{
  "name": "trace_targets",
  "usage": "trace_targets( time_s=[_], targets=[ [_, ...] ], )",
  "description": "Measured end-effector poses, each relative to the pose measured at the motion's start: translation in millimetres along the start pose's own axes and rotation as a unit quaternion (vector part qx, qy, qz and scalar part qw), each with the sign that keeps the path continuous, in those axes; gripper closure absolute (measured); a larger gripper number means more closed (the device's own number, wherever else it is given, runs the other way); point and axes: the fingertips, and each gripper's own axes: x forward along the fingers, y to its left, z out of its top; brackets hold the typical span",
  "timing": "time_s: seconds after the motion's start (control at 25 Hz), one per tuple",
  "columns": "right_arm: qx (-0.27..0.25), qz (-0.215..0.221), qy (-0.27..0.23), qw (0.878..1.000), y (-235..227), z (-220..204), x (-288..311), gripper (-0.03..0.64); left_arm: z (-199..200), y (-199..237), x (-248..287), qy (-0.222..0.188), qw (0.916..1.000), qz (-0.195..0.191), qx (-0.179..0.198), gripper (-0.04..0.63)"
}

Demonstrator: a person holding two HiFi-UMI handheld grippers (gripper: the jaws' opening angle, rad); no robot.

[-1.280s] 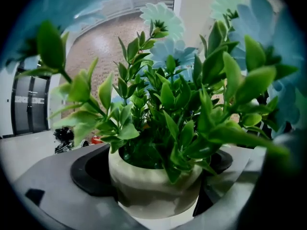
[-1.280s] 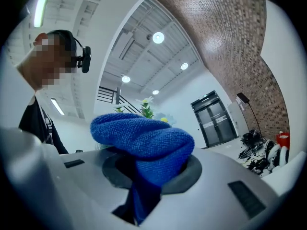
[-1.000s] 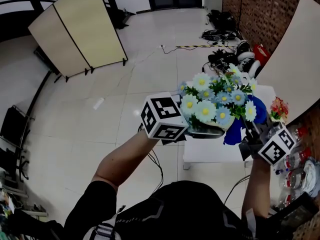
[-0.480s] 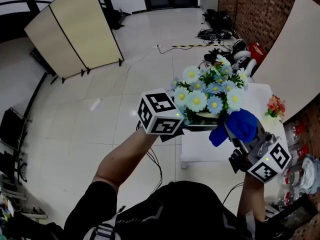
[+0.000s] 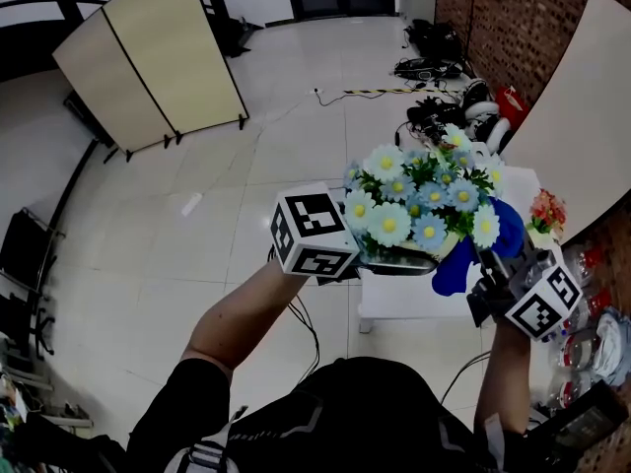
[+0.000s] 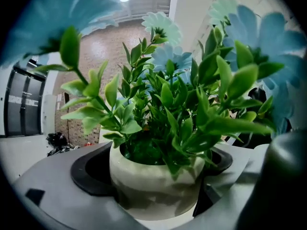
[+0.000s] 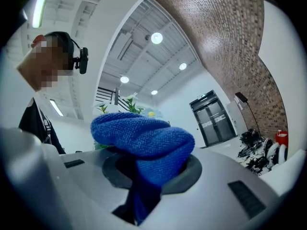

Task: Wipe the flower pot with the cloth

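My left gripper (image 5: 380, 254) is shut on a white flower pot (image 6: 156, 181) and holds it up in the air. White and blue daisies (image 5: 419, 190) with green leaves (image 6: 168, 109) fill the pot. The pot's rim (image 5: 404, 256) shows under the blooms in the head view. My right gripper (image 5: 483, 264) is shut on a blue cloth (image 5: 473, 254), which sits against the pot's right side. In the right gripper view the cloth (image 7: 144, 143) bulges out between the jaws, with a few flowers (image 7: 127, 107) behind it.
Below the pot stands a white table (image 5: 414, 294), with a small red flower bunch (image 5: 547, 210) at its right end. A brick wall (image 5: 532, 18), cables and gear (image 5: 444, 67) lie beyond. A folding screen (image 5: 148, 57) stands far left. Bottles (image 5: 582, 333) sit at the right.
The right gripper with the cloth dropped away from the pot, then came back up against its right side. The pot shifted slightly left and back.
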Motion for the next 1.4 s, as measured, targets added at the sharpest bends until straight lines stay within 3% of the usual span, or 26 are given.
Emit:
trace_targets(
  time_s=[0.16,0.4,0.56,0.72,0.96,1.16,1.4],
  targets=[
    [0.008,0.006,0.003,1.000,-10,-2,-1,0.529,3,-2,2,-0.012,0.9999,-0.004,0.012,0.061],
    [0.022,0.002,-0.021,1.000,-25,4,-27,0.528,-1,8,1,-0.019,0.9996,0.021,0.006,0.061],
    [0.037,0.000,-0.022,0.999,-52,11,-22,0.528,4,3,3,-0.030,0.9994,-0.003,0.015,0.061],
    [0.053,0.050,0.008,0.997,-40,11,15,0.528,15,-7,-5,-0.018,0.9988,-0.023,0.039,0.061],
    [0.088,0.131,0.030,0.987,-25,8,28,0.528,14,-8,-3,-0.024,0.9986,-0.035,0.032,0.061],
    [0.097,0.166,0.029,0.981,-7,7,12,0.528,8,0,2,-0.031,0.9988,-0.029,0.026,0.061],
    [0.108,0.178,0.022,0.978,27,6,-8,0.528,4,4,1,-0.032,0.9992,-0.017,0.017,0.061]
  ],
)
